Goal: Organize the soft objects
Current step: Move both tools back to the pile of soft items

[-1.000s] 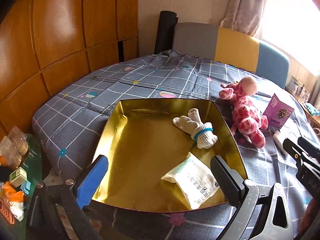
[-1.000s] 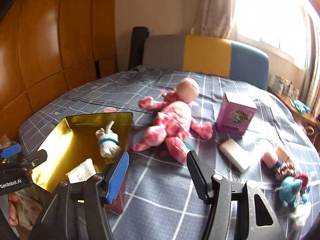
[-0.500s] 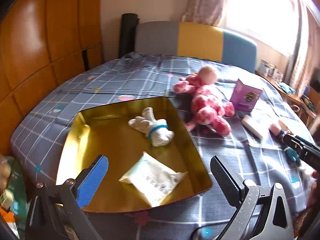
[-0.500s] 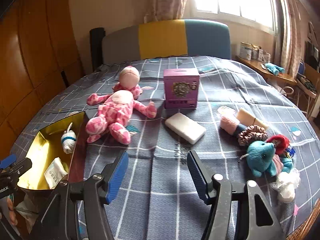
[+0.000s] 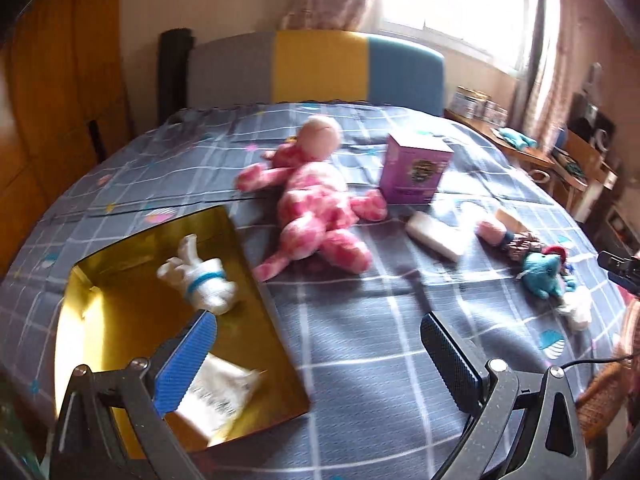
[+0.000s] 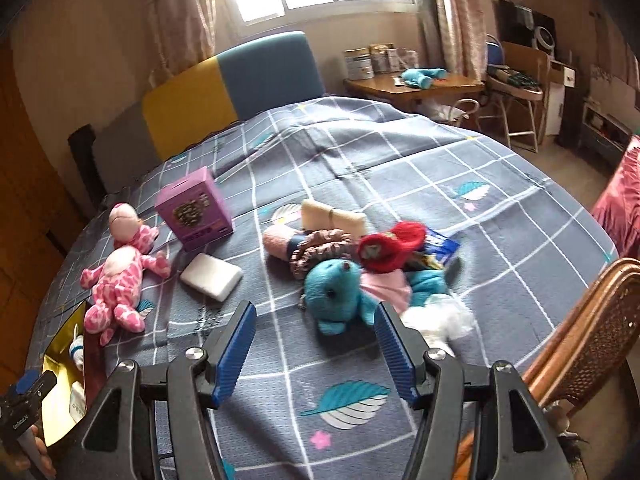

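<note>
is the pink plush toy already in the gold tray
No, the pink plush toy lies on the bedspread beside the gold tray.

Gold tray [image 6: 60,344] (half out of frame)

1. The left gripper [image 5: 320,364] hangs over the grey checked bedspread [image 5: 360,352] with its jaws wide apart and nothing between them.
2. A shiny gold rectangular tray [image 5: 120,320] lies at lower left, holding a rolled white sock bundle with a blue band [image 5: 200,280] and a white plastic packet [image 5: 216,396].
3. Just right of the tray lies a pink spotted plush doll [image 5: 316,208].
4. A purple cardboard box [image 5: 414,172] stands beside the doll, with a white rectangular block [image 5: 434,236] in front of it.
5. Farther right sits a teal plush toy [image 5: 544,272] among other small soft items.
</note>
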Motion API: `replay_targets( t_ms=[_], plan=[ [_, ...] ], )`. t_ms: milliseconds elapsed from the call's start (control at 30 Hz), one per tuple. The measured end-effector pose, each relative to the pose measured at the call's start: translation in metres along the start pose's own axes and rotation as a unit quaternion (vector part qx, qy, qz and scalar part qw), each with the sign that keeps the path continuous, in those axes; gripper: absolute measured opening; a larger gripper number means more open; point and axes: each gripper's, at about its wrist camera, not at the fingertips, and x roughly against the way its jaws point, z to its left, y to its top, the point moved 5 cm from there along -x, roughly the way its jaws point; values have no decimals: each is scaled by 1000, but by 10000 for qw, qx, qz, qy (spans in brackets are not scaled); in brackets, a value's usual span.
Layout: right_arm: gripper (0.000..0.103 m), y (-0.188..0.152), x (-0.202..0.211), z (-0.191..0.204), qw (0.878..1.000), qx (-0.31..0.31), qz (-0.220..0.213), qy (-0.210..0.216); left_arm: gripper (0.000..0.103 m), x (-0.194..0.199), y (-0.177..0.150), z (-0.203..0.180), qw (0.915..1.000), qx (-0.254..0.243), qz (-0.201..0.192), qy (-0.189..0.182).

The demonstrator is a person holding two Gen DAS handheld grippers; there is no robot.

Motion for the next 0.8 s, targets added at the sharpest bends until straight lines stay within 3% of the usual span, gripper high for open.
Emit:
replay_targets(
  t_ms=[167,233,367,567,800],
  plan=[
    [62,6,16,-40,9992,-233,-79,-317,101,-25,19,-49,9977,-214,261,-593],
    [62,7,21,-52,9989,-278,-108,-366,95,-36,24,-71,9949,-282,411,-871],
    [62,9,26,-70,9984,-379,-132,-388,85,-57,30,-126,9838,-533,766,-1534],
    [62,13,30,-89,9978,-523,-210,-341,81,-86,34,-208,9626,-811,1193,-2294],
    [62,15,25,-103,9976,-633,-170,-229,81,-130,32,-273,9444,-417,1824,-2702]
  ],
)
